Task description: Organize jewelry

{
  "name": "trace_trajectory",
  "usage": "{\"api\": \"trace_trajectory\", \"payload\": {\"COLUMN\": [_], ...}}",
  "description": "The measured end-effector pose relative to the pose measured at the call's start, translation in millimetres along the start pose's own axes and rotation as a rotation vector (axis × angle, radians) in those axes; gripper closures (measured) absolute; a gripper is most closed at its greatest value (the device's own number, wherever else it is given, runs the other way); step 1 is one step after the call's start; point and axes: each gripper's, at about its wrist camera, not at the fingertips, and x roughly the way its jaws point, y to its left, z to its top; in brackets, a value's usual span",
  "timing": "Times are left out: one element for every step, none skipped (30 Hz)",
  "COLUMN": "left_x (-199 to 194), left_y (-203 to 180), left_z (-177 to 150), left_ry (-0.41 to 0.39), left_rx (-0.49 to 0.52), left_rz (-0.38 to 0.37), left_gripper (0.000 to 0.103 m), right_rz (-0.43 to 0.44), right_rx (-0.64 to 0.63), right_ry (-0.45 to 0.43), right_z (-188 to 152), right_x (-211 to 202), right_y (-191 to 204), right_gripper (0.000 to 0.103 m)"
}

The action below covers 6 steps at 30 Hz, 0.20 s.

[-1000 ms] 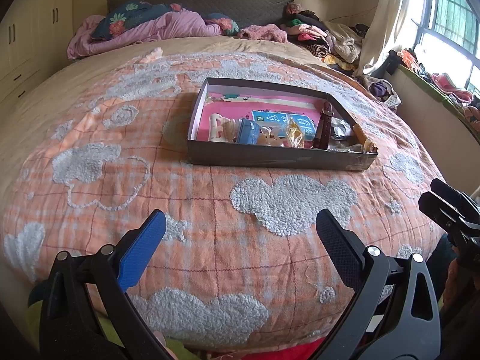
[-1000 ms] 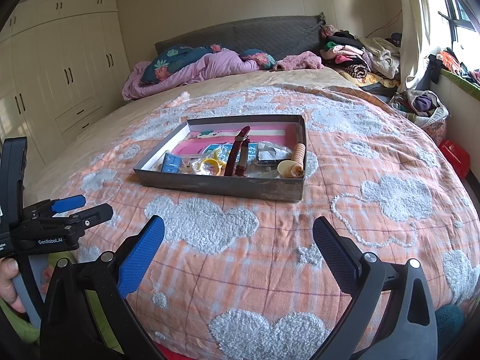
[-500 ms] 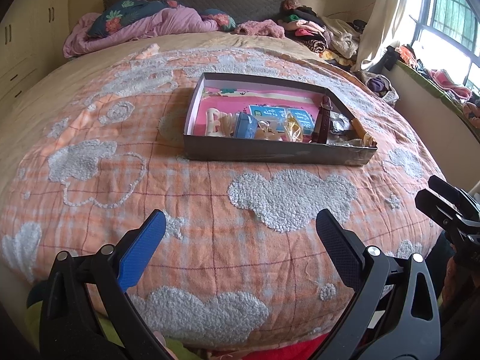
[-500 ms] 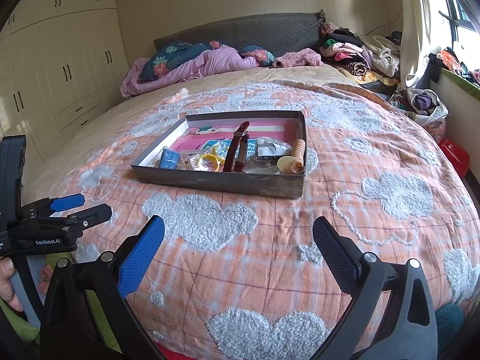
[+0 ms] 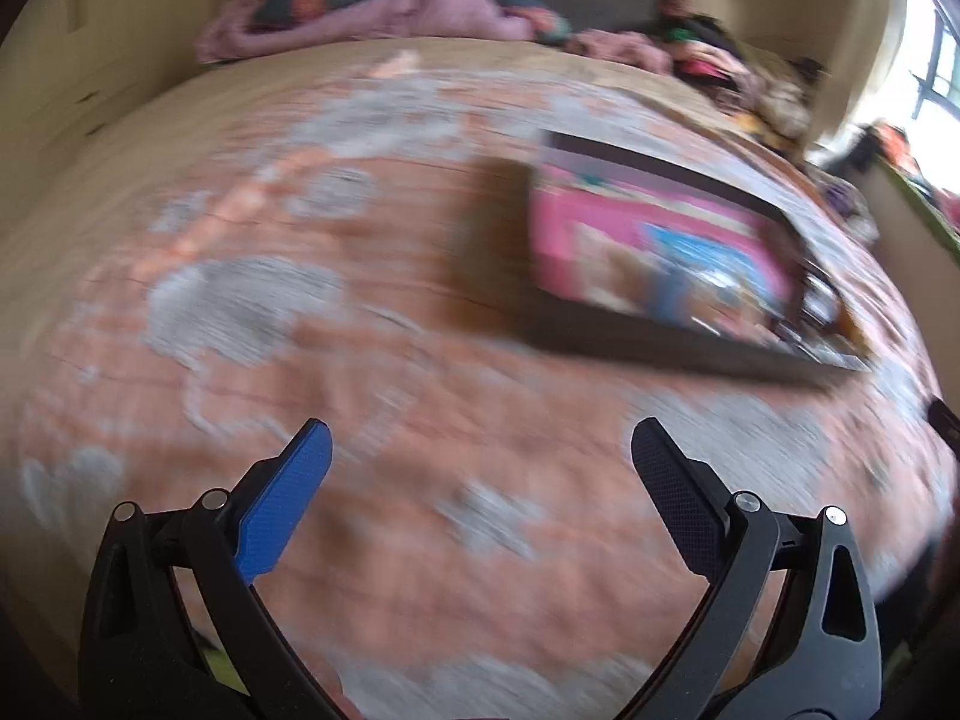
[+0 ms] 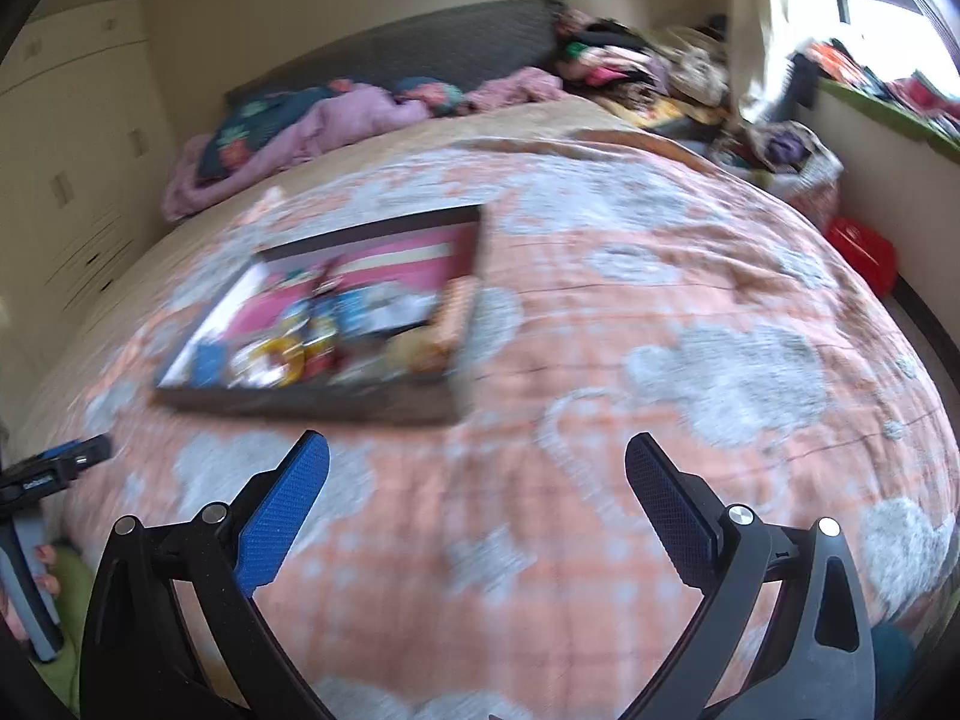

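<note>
Both views have swung and blurred; the tray (image 6: 312, 405) lies ahead-left of the wide, empty right claw (image 6: 477, 462), ahead-right of the equally wide left claw (image 5: 480, 450).

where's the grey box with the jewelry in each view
Left wrist view: the grey box sits right of centre on the orange blanket, blurred, beyond the open left gripper.
Right wrist view: the box sits left of centre, beyond the open right gripper.
Shared landmark: the pink bedding heaped at the dark headboard.
</note>
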Motion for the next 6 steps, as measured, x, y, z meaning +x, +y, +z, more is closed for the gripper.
{"api": "trace_trajectory", "payload": {"left_x": [10.6, 25.3, 35.4, 51.6, 66.3, 84.4], "left_y": [16.4, 35.8, 50.0, 70.0, 85.4, 103.9], "left_z": [12.0, 26.5, 36.9, 51.5, 63.1, 75.6], "left_ry": [-0.002, 0.007, 0.009, 0.010, 0.020, 0.031], "left_rx": [-0.036, -0.074, -0.103, -0.147, -0.173, -0.223], "left_rz": [0.045, 0.101, 0.139, 0.195, 0.240, 0.286], "left_gripper": [0.009, 0.009, 0.009, 0.009, 0.009, 0.009], "right_rz": [-0.039, -0.092, -0.143, -0.192, -0.260, -0.309], "right_rx": [0.019, 0.041, 0.056, 0.075, 0.102, 0.119], "right_ry": [0.003, -0.005, -0.013, -0.009, 0.008, 0.036], "right_z": [11.8, 23.3, 31.6, 40.6, 51.5, 58.8], "right_x": [11.2, 21.6, 31.7, 43.3, 60.6, 77.0], "right_y": [-18.2, -37.4, -54.0, -71.7, -96.5, -116.2], "right_gripper": [0.004, 0.004, 0.004, 0.004, 0.004, 0.004]}}
